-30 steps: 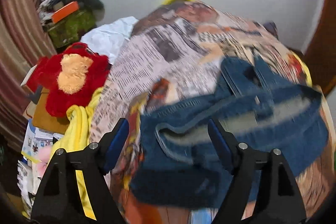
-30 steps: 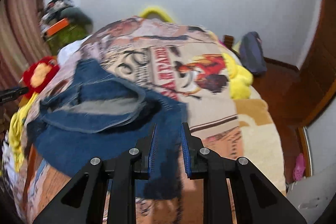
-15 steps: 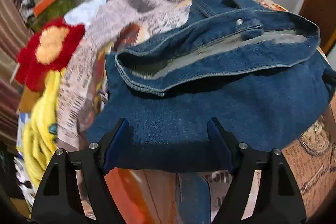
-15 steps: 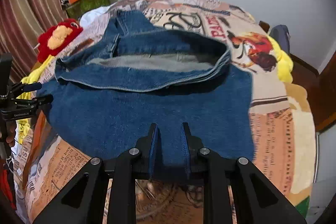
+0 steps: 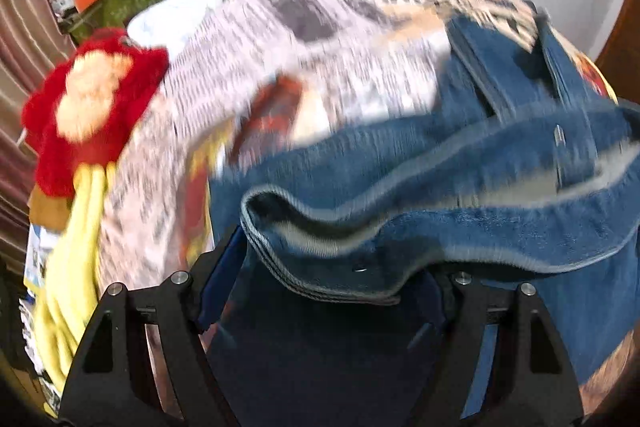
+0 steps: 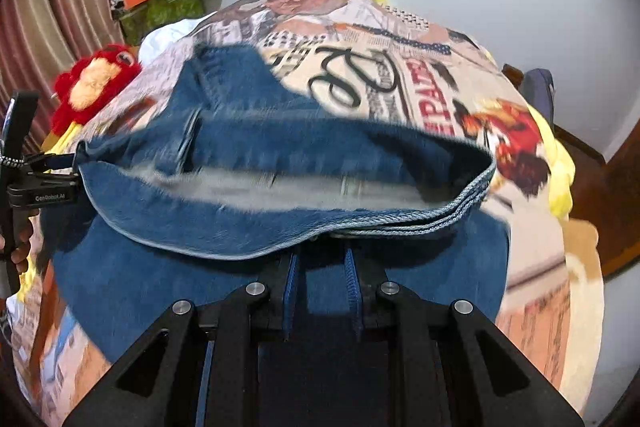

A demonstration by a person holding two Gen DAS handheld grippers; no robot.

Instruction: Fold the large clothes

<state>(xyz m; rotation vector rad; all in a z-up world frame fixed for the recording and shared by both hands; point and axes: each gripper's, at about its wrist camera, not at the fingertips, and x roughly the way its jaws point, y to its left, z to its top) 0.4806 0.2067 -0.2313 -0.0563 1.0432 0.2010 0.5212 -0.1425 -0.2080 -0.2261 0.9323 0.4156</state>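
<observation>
The right gripper (image 6: 320,287) is clamped on the jeans (image 6: 280,267) spread over the bed (image 6: 400,75). The left gripper (image 5: 320,291) stands wide around the waistband corner, seemingly not pinching; the picture is blurred.

A blue denim garment (image 5: 460,195) is seen heaped on the newspaper-print bedspread (image 5: 320,39), its grey-lined waistband folded over toward the camera. The left gripper (image 5: 320,291) is held low with its jaws standing wide, and the thick stitched edge of the denim is draped between and over them; whether the pads press it cannot be told. A red plush toy (image 5: 88,107) is seen at the left, with yellow fabric (image 5: 76,267) below it.
</observation>
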